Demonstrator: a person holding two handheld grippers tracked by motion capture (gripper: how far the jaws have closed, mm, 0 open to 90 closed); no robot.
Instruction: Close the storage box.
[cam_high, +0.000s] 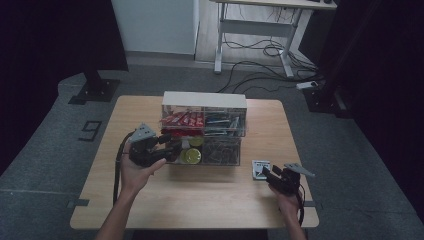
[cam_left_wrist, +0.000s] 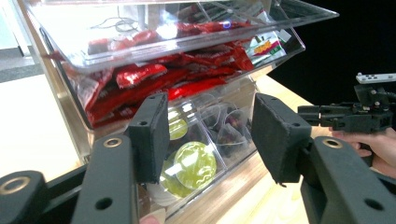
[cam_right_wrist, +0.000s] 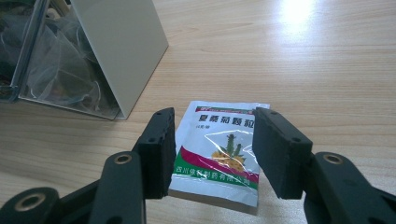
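White sachet (cam_right_wrist: 219, 149): flat on table (cam_right_wrist: 327, 70), between right hand-held gripper's (cam_right_wrist: 212, 154) open jaws, seemingly untouched.
Left hand-held gripper (cam_left_wrist: 210, 135): open at organiser's (cam_left_wrist: 140, 60) lower drawer.

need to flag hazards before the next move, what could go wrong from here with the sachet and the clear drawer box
1. The white sachet lies flat on the table, so the open right gripper may only scrape or push it rather than pinch it.
2. The left gripper, jaws apart, sits right at the clear drawer box; a nudge could shift the box or jam its lower drawer.
3. Green-lidded cups in that drawer could get knocked.
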